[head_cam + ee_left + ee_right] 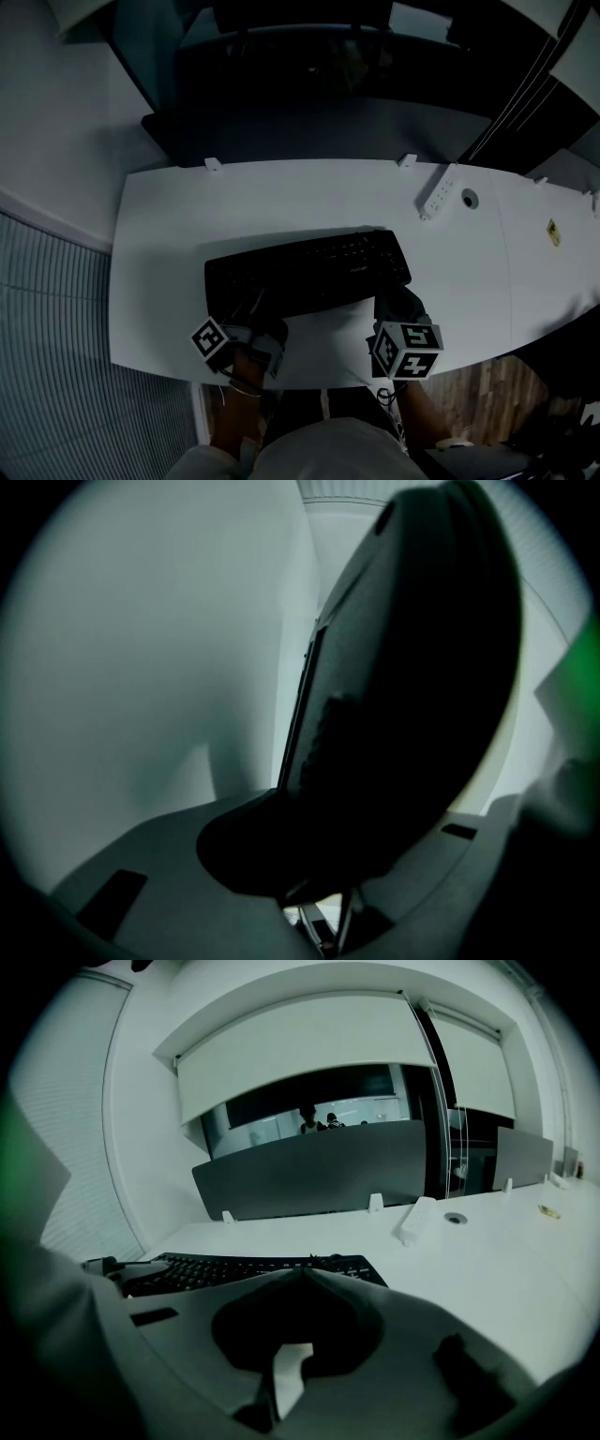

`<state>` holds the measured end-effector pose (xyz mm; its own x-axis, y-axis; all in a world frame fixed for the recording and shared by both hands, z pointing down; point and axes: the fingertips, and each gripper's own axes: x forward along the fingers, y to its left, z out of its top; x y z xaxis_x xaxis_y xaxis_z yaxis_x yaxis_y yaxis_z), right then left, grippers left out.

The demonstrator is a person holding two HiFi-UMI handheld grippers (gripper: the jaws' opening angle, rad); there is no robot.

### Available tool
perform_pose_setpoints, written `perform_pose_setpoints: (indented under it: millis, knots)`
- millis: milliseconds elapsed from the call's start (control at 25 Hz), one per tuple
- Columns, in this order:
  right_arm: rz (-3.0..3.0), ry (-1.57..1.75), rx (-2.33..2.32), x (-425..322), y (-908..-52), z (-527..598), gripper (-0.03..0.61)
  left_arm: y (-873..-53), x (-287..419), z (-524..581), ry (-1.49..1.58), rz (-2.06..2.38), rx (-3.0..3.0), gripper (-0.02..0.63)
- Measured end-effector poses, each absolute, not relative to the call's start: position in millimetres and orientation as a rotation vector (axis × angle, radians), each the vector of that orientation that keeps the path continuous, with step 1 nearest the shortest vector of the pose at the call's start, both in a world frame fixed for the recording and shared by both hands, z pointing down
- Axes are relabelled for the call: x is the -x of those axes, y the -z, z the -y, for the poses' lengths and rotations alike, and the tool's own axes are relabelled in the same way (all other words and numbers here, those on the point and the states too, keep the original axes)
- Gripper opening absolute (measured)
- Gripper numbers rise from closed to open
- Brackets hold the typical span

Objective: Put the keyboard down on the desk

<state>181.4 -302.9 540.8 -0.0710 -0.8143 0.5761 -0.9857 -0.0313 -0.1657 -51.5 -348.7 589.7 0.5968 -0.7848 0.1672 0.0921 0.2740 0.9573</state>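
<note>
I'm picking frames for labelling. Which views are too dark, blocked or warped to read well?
Head view: dim overall, keyboard mostly black. Left gripper view: it looms close, dark and blurred, blocking much of the frame. Right gripper view: brightest, keys readable, but straight lines bow.

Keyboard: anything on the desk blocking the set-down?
Nothing visible. The white desk around the black keyboard is bare; the white power strip lies far back right, clear of it. The patch right beneath is hidden.
</note>
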Motion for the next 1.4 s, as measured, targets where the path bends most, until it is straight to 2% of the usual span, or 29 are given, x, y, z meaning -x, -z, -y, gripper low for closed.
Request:
perform_pose_setpoints:
  millis: [640, 1080, 1200, 1400]
  knots:
    - [2.033, -1.050, -1.634, -99, -601, 265, 0.032, -633, 54, 356, 0.679, 0.720, -1.016, 0.103]
    - [2.057, -1.294, -1.623, -80, -618, 267, 0.038, -636, 56, 359, 0.668, 0.715, -1.031, 0.104]
    - [2.069, -1.383, -1.633, -75, -622, 268, 0.104, -637, 56, 359, 0.674, 0.700, -1.021, 0.104]
    - [2.087, -1.522, -1.678, -74, -621, 276, 0.110, -637, 55, 359, 0.671, 0.695, -1.019, 0.104]
